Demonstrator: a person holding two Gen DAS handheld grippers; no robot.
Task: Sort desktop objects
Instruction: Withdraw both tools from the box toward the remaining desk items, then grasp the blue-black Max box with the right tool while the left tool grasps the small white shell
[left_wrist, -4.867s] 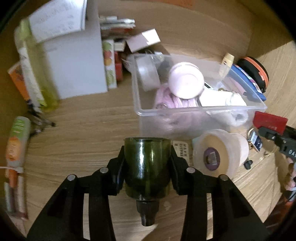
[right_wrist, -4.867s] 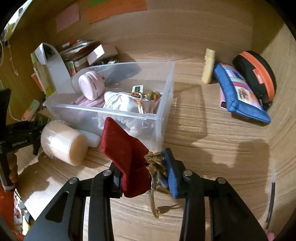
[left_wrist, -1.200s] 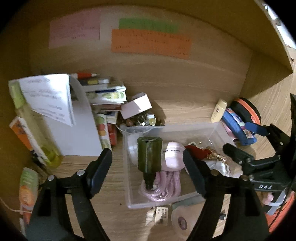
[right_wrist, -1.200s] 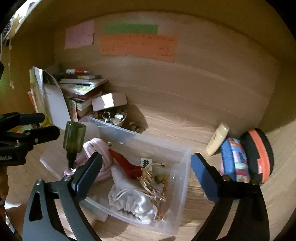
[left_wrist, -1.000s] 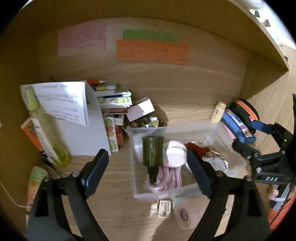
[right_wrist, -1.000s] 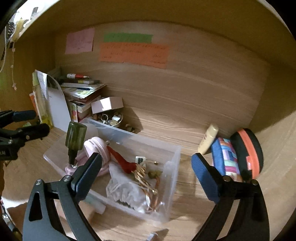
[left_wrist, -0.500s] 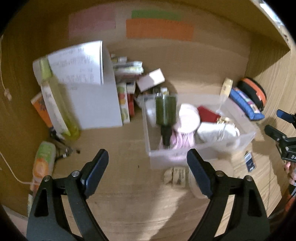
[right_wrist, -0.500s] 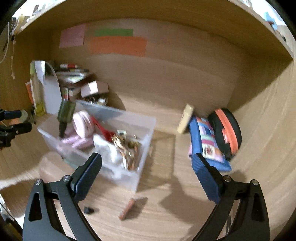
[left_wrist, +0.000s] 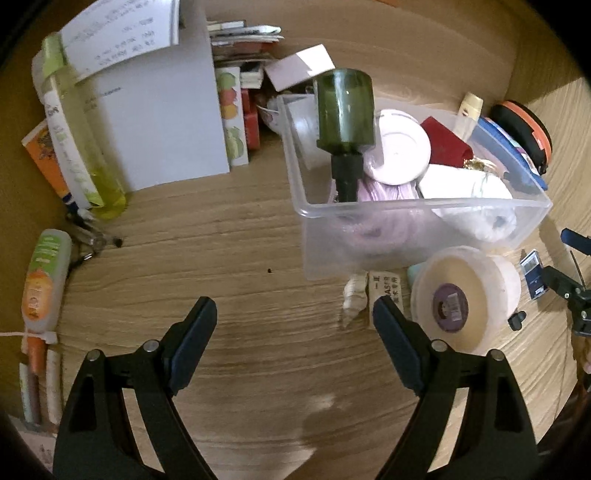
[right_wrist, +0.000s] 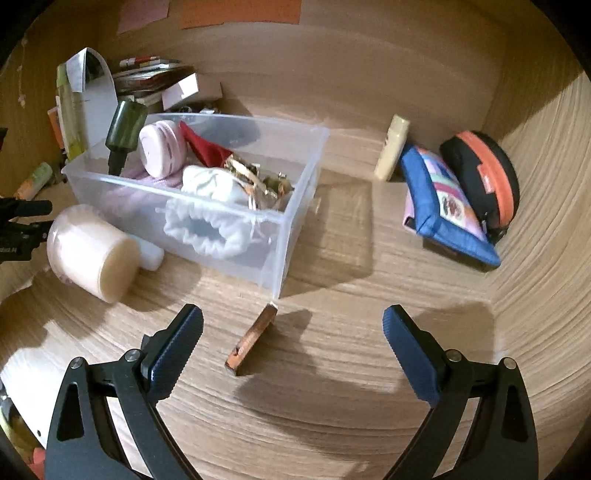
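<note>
A clear plastic bin (left_wrist: 417, 206) (right_wrist: 280, 225) stands on the wooden desk. In it a dark green bottle (left_wrist: 345, 110) (right_wrist: 123, 127) stands neck down beside a pink round case (left_wrist: 400, 147), a red pouch (left_wrist: 445, 142) (right_wrist: 205, 146), a white drawstring bag (right_wrist: 210, 214) and gold trinkets (right_wrist: 258, 181). My left gripper (left_wrist: 293, 325) is open and empty above bare desk in front of the bin. My right gripper (right_wrist: 291, 339) is open and empty, over a small brown bar (right_wrist: 253, 339) lying in front of the bin's corner.
A cream cylinder (left_wrist: 461, 299) (right_wrist: 92, 254) lies in front of the bin with small tags (left_wrist: 384, 288) and a blue card (left_wrist: 533, 273). Books, a white folder (left_wrist: 162, 114) and a yellow-green bottle (left_wrist: 79, 136) stand left. A cream tube (right_wrist: 391, 147), blue pouch (right_wrist: 447, 206) and black-orange case (right_wrist: 484, 177) sit right.
Both grippers let go of the green bottle and the red pouch, which now sit in the bin. Both have since pulled back and tilted down toward the desk in front of the bin.
</note>
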